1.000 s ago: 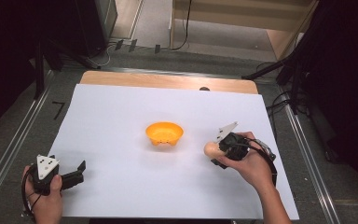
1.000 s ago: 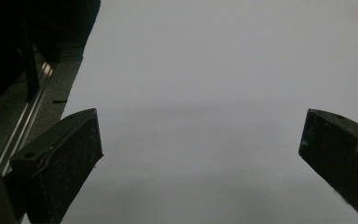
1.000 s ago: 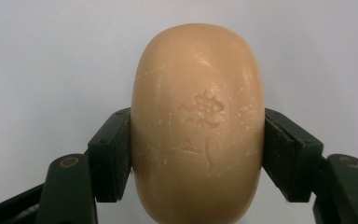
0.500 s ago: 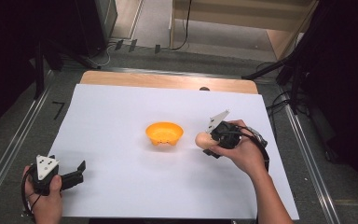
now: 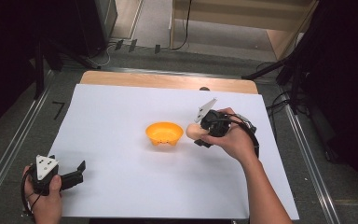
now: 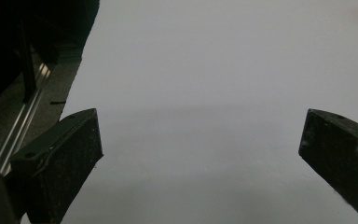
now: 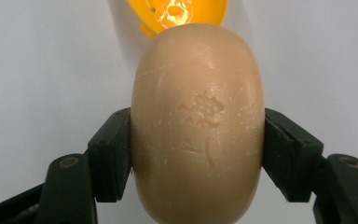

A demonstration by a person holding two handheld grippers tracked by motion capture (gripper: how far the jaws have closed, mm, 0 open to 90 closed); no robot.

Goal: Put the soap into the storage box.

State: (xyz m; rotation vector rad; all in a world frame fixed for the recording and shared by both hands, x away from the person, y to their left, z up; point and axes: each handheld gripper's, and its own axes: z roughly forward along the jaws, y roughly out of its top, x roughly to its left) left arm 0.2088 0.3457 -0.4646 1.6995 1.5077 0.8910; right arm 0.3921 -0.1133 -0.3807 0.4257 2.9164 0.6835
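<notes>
right gripper (image 7: 198, 140) jaws clamp soap (image 7: 198, 135) by its sides, just right of bowl (image 5: 164, 133), likely for drop-in. left gripper (image 5: 77, 170) jaws wide, idle near-left on counter (image 5: 121, 107).

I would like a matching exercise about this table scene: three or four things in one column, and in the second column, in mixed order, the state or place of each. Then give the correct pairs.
Things:
1. bar of soap
2. orange bowl
3. left gripper
4. white sheet

States or places:
A. covers the tabletop
B. jaws wide apart with nothing between them, near the front left corner of the sheet
C. clamped between two black jaws, just right of the bowl
D. stands near the middle of the sheet, with nothing in it that can be seen

Pairs: 1-C, 2-D, 3-B, 4-A
</notes>
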